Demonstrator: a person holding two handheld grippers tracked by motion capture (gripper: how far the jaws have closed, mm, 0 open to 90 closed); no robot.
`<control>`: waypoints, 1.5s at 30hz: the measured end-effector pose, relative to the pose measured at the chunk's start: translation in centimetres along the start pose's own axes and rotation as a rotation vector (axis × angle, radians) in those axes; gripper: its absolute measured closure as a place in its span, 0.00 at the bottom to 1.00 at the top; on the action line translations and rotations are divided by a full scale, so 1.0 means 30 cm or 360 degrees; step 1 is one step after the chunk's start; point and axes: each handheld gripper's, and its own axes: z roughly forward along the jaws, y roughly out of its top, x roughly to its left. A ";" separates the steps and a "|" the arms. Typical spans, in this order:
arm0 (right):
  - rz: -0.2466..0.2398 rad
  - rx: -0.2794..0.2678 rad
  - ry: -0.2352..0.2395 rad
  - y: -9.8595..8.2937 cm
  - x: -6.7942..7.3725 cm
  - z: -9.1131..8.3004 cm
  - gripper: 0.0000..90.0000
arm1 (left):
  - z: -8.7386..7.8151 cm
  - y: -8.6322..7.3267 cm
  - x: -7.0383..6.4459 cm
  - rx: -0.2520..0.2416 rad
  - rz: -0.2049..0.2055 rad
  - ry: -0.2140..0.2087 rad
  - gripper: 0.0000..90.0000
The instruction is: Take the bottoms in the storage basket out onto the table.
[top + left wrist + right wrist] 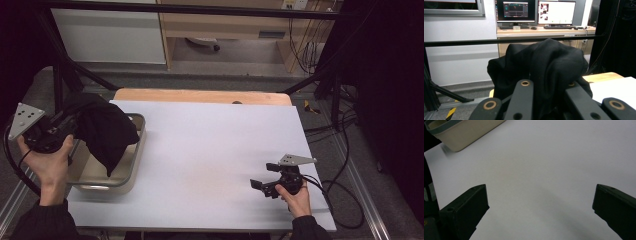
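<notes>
A black garment (102,129) hangs bunched from my left gripper (70,127), which is shut on it above the left side of a beige tub (134,160). Its lower tip droops into the tub. In the left gripper view the black cloth (544,67) fills the space between my two jaws and rises in a mound in front of them. My right gripper (260,186) is held low over the white table sheet (210,145) at the front right. It stands open with nothing between its fingers (466,207).
The beige tub (461,132) stands at the table's left edge. A black frame bar (474,42) runs across behind the table, with a desk and monitors (536,11) beyond. Cables (345,165) lie on the floor to the right.
</notes>
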 end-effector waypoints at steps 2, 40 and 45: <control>-0.0003 -0.0001 -0.0001 0.000 0.000 0.000 0.01 | -0.002 0.004 -0.001 -0.0012 0.0000 -0.0001 0.94; -0.0004 -0.0005 -0.0003 0.000 -0.001 -0.001 0.01 | -0.010 0.060 -0.046 -0.0165 -0.0009 -0.0035 0.94; -0.0008 -0.0011 -0.0002 0.001 -0.001 -0.002 0.01 | -0.006 0.068 -0.058 -0.0170 -0.0005 -0.0048 0.94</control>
